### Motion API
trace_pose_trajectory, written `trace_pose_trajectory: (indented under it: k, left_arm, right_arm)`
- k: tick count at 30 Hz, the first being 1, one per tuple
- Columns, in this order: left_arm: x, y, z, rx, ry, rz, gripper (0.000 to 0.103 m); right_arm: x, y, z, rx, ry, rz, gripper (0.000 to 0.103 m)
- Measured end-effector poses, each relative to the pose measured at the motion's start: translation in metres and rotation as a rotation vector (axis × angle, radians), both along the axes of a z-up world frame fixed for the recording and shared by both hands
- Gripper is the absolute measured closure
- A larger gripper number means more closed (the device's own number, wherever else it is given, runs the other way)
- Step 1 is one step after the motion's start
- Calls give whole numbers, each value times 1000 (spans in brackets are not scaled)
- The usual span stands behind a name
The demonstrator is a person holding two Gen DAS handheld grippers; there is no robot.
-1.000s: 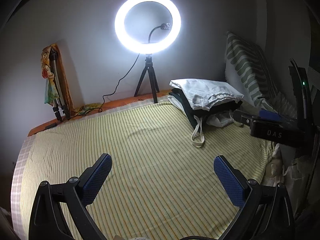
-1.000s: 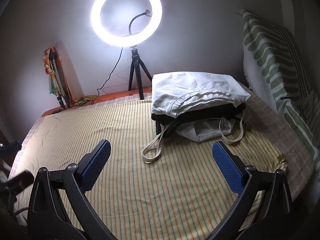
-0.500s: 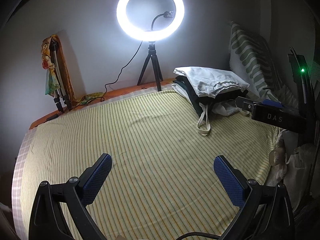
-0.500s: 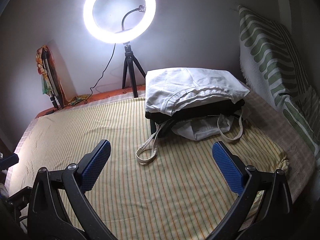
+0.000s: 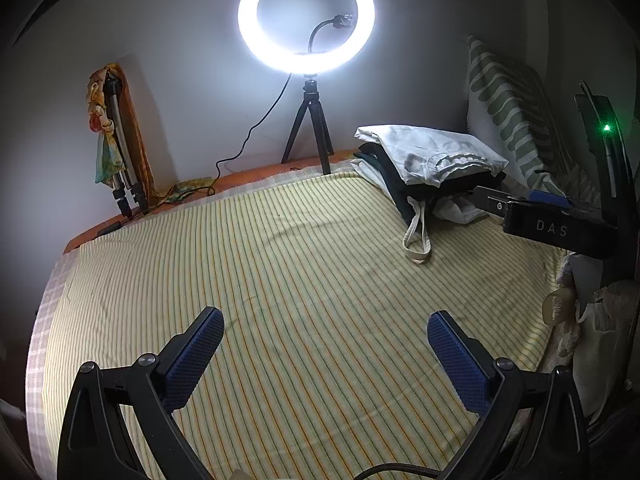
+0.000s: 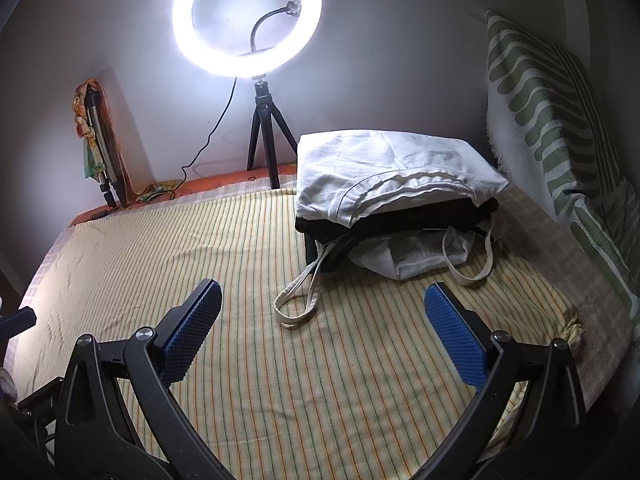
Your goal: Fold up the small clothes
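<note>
— Where are the clothes kept?
— A stack of folded white and black clothes (image 6: pixel 396 200) is seen at the far right of the yellow striped bed sheet (image 6: pixel 248 360).
— How are the jaws held?
— The left gripper (image 5: pixel 324 344) and right gripper (image 6: pixel 322 316) are both spread wide, with nothing held.
— What is best done next?
— The top white piece should be pinched at its edge and lifted slowly.
</note>
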State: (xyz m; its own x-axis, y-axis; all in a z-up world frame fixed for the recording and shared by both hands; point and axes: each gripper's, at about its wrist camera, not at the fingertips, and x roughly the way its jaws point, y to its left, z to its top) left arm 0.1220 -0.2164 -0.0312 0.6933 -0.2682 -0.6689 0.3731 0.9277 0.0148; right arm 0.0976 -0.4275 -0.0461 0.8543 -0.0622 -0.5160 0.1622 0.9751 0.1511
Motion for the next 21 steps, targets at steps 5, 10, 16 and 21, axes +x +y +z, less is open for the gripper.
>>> trace_pose_trajectory:
  k: [5, 10, 16, 21]
  left_arm:
    - [0, 1, 1, -6, -4, 2, 0]
    - [0, 1, 1, -12, -6, 2, 0]
    - [-1, -2, 2, -5, -12, 4, 0]
    - [-2, -4, 2, -5, -16, 3, 0]
  right_arm:
    - [-1, 3, 1, -8, -7, 5, 0]
    - [-1, 4, 0, -13, -8, 5, 0]
    - [-2, 5, 1, -20, -13, 10, 0]
    - [-2, 6, 1, -23, -11, 16, 0]
